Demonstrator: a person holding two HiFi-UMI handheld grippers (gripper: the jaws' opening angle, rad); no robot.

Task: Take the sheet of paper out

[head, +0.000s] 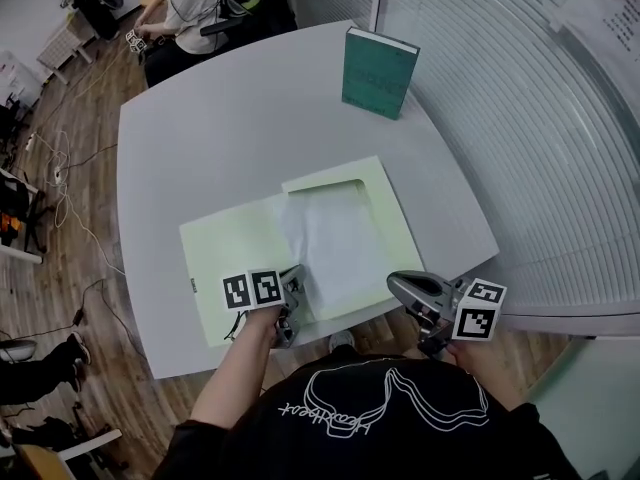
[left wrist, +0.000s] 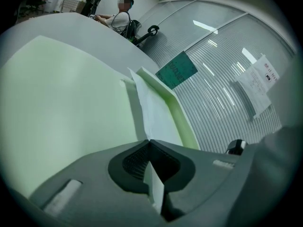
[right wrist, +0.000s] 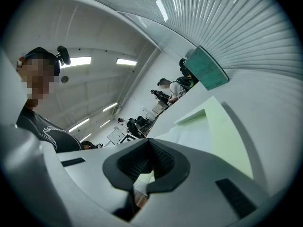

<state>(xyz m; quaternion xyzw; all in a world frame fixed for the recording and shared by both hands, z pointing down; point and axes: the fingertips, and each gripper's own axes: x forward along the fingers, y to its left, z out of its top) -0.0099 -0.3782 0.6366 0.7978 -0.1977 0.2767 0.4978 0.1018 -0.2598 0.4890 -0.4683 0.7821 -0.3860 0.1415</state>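
A pale green folder (head: 235, 243) lies open on the white table (head: 230, 118). A white sheet of paper (head: 335, 233) rests in its right half, under a pocket with a cut-out. My left gripper (head: 296, 280) is at the sheet's near left corner and is shut on the paper's edge; in the left gripper view (left wrist: 149, 141) the white sheet (left wrist: 154, 110) runs in between the closed jaws. My right gripper (head: 392, 283) sits at the folder's near right edge, and in the right gripper view (right wrist: 149, 141) its jaws are shut with the folder's (right wrist: 222, 136) pale edge pinched between them.
A teal book (head: 379, 72) stands upright at the table's far right side. White blinds (head: 520, 98) run along the right. A seated person (head: 190, 8) is beyond the far left corner. Cables lie on the wooden floor (head: 70, 198) to the left.
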